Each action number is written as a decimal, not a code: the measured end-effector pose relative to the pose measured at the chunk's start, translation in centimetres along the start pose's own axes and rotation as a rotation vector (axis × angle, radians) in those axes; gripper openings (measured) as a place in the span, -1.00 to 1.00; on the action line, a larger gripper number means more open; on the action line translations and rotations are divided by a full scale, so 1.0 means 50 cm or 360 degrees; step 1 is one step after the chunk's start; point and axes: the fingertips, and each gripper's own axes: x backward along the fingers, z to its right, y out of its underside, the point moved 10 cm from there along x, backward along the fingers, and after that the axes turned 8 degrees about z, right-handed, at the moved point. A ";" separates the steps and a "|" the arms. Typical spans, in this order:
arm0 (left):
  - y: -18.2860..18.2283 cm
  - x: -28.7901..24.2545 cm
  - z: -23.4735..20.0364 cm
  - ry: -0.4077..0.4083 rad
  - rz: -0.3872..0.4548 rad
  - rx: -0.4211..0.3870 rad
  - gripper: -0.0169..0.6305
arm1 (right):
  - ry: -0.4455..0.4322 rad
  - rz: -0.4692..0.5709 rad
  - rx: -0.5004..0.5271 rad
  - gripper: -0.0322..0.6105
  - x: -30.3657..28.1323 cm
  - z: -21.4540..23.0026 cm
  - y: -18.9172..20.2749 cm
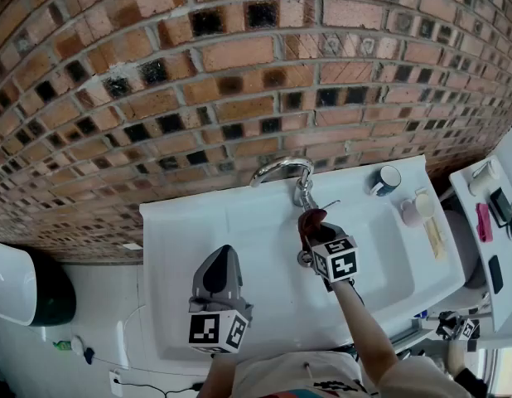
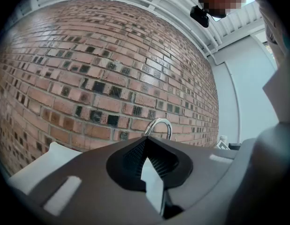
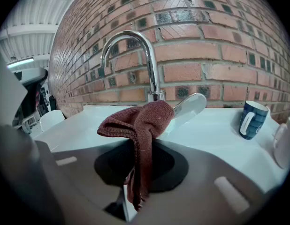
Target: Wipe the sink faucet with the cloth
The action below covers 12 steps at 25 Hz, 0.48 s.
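Observation:
A curved chrome faucet (image 1: 282,169) rises at the back of the white sink (image 1: 380,247), against the brick wall. Its spout (image 3: 128,43) arches overhead in the right gripper view, with the flat lever (image 3: 189,107) just behind the cloth. My right gripper (image 1: 312,222) is shut on a dark red knitted cloth (image 3: 138,125), held just in front of the faucet base; the cloth (image 1: 311,220) bunches above the jaws. My left gripper (image 1: 220,274) hovers over the basin's left part, jaws shut with nothing in them, the faucet (image 2: 159,125) visible beyond it.
A dark blue mug (image 1: 387,179) and a pale cup (image 1: 417,207) stand on the sink's right ledge; the mug (image 3: 252,118) also shows in the right gripper view. A side shelf (image 1: 496,222) with small items lies at right. A white bin (image 1: 12,282) sits at left.

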 end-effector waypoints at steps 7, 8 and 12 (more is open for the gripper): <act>0.003 -0.012 0.002 0.0023 0.0002 -0.0001 -0.93 | 0.0038 0.0027 0.0019 -0.74 0.009 0.017 -0.008; 0.003 -0.013 0.002 0.0025 0.0002 0.0000 -0.93 | 0.0060 0.0039 0.0016 -0.74 0.015 0.024 -0.011; 0.001 -0.013 -0.001 0.0018 0.0007 0.0016 -0.93 | 0.0172 0.0114 0.0006 -0.74 0.051 0.067 -0.038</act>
